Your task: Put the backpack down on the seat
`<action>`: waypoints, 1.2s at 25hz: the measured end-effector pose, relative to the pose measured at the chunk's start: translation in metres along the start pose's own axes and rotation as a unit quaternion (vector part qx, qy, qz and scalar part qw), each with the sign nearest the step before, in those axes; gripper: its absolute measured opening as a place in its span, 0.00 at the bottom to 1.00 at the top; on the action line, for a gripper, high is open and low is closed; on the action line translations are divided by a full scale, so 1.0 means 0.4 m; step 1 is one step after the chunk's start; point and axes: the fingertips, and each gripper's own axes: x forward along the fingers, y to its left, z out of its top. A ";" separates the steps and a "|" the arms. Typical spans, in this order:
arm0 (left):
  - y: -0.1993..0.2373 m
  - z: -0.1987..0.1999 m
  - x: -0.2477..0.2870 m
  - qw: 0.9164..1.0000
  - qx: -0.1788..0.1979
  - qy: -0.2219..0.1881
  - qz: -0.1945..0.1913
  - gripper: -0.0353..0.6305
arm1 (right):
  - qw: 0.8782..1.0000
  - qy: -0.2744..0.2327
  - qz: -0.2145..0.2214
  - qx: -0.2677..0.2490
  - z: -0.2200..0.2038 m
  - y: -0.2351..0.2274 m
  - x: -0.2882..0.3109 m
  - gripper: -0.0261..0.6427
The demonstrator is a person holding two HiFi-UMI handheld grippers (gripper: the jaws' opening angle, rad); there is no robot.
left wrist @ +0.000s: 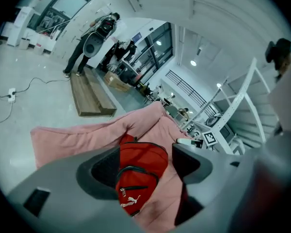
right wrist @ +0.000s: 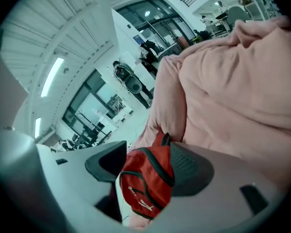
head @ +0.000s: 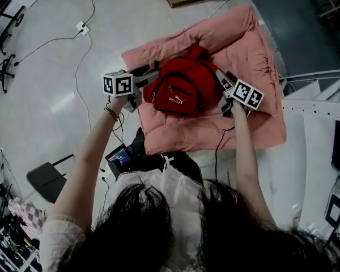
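On your left, the left gripper (head: 147, 79) stood with its jaws wide apart, just beside the near flank of the red backpack (head: 181, 86). In the left gripper view the bag showed between the jaws but lay beyond them, and no pad pressed on it.

In the middle, the backpack lay front pocket up on the pink seat (head: 246, 44), roughly central on the cushion, which seemed to carry all of its weight.

On your right, the right gripper (head: 225, 88) was open too, close against the bag's other side and gripping nothing.

As far as I could judge, the put-down itself was done, since the bag was on the seat and neither gripper held it. All that remained was for you to draw both grippers clear without nudging it.
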 end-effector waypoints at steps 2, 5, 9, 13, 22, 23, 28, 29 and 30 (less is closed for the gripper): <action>-0.057 0.008 -0.018 0.999 0.034 -0.004 -0.017 0.57 | 0.999 -0.014 0.035 -0.011 0.014 0.055 -0.037 0.46; -0.148 0.013 -0.046 0.997 0.072 -0.016 -0.036 0.57 | 0.996 -0.033 0.066 -0.042 0.019 0.132 -0.088 0.46; -0.239 0.019 -0.103 0.993 0.096 -0.054 -0.039 0.57 | 0.993 -0.060 0.079 -0.057 -0.002 0.221 -0.134 0.40; -0.313 -0.009 -0.162 0.990 0.118 -0.069 -0.038 0.54 | 0.991 -0.081 0.082 -0.072 -0.038 0.293 -0.168 0.29; -0.329 -0.084 -0.315 0.984 0.141 -0.105 0.000 0.24 | 0.986 -0.083 0.121 -0.078 -0.169 0.472 -0.214 0.21; -0.330 -0.087 -0.333 0.984 0.140 -0.109 0.000 0.23 | 0.986 -0.083 0.123 -0.075 -0.186 0.493 -0.218 0.20; -0.321 -0.088 -0.451 0.978 0.164 -0.127 0.007 0.21 | 0.985 -0.088 0.128 -0.071 -0.265 0.609 -0.234 0.18; -0.317 -0.090 -0.476 0.978 0.168 -0.125 0.006 0.21 | 0.985 -0.089 0.129 -0.067 -0.285 0.632 -0.233 0.18; -0.312 -0.095 -0.501 0.978 0.171 -0.122 0.003 0.21 | 0.986 -0.089 0.129 -0.063 -0.306 0.654 -0.231 0.18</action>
